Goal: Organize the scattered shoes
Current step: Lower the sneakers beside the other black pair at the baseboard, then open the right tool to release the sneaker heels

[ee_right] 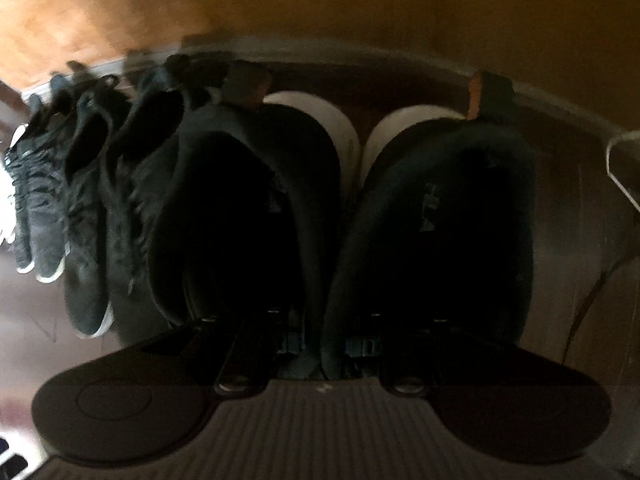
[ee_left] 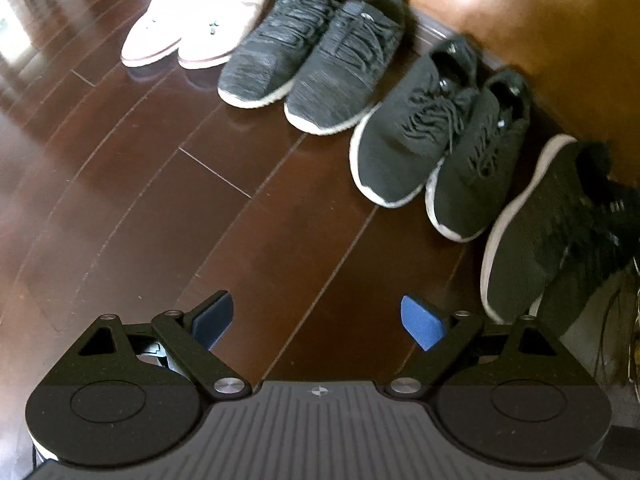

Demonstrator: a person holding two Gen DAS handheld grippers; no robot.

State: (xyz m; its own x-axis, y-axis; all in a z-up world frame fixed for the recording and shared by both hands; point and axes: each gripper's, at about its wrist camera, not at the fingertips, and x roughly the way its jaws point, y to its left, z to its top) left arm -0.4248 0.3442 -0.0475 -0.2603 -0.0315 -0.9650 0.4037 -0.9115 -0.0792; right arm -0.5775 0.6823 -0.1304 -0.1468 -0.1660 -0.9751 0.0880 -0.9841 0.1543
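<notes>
A: Left wrist view, left to right. White slippers (ee_left: 192, 24) at 11 o'clock, paired, touching. Grey knit sneakers (ee_left: 308, 56) at 12, side by side. Black sneakers (ee_left: 444, 140) at 1–2, the two overlapping at the inner edges. Another black sneaker (ee_left: 548, 224) at 3, tilted, white sole edge showing. All in a row along the baseboard on dark wood floor (ee_left: 140, 200).
B: Left gripper (ee_left: 318, 322)?
A: Jaws spread wide, blue pads (ee_left: 422, 322) clear, nothing between, hovering over bare floor near the row.
B: Right side?
A: Blurred, dark. Row of sneakers (ee_right: 84, 200) at 9 o'clock. Dead centre, two black shoes with white soles (ee_right: 440, 232), heels toward the wall (ee_right: 320, 8), close beside each other.
B: Right gripper (ee_right: 328, 346) state?
A: Cannot tell. Fingers reach under the shoe openings, tips hidden in the dark. Contact with either shoe unclear.
</notes>
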